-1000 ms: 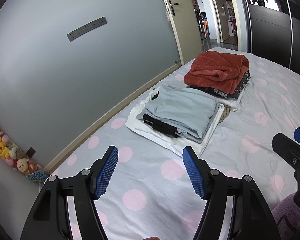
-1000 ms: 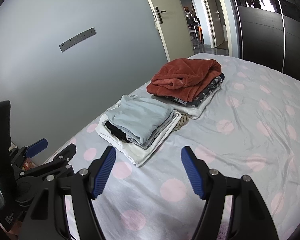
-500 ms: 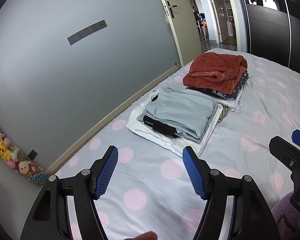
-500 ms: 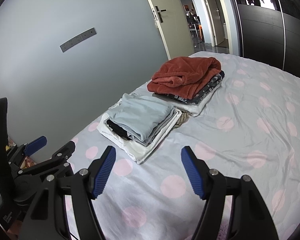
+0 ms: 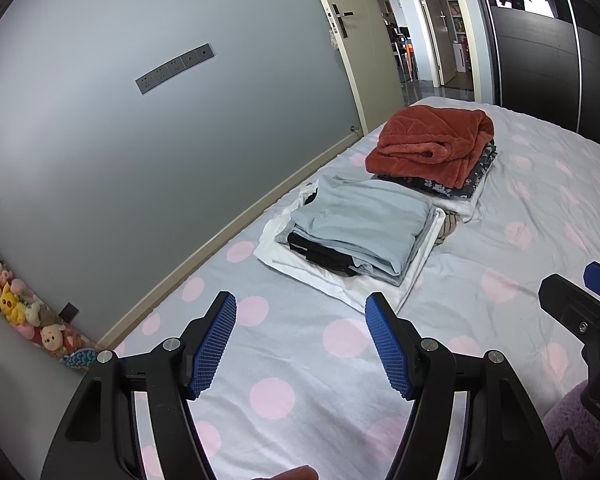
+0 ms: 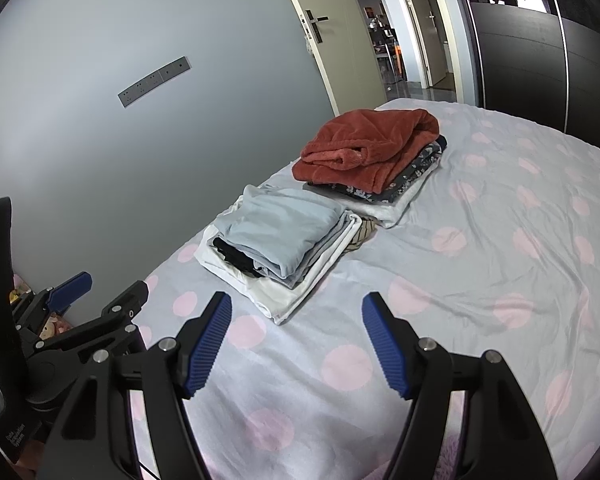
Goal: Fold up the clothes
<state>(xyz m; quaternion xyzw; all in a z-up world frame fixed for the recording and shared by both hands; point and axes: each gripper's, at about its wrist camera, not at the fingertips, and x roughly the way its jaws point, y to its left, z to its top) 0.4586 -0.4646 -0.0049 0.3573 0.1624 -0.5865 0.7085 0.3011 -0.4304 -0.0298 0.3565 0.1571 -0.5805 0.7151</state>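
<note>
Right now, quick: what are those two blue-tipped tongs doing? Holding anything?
Left tongs: open, holding nothing, above the bedsheet.
Right tongs: open, holding nothing.

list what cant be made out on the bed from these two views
- Striped item: both views, mostly wedged between the two stacks.
- Black garment: left wrist view, buried under the light blue top.
- Purple fabric: left wrist view, cut off by the frame edge and the right claw.
</note>
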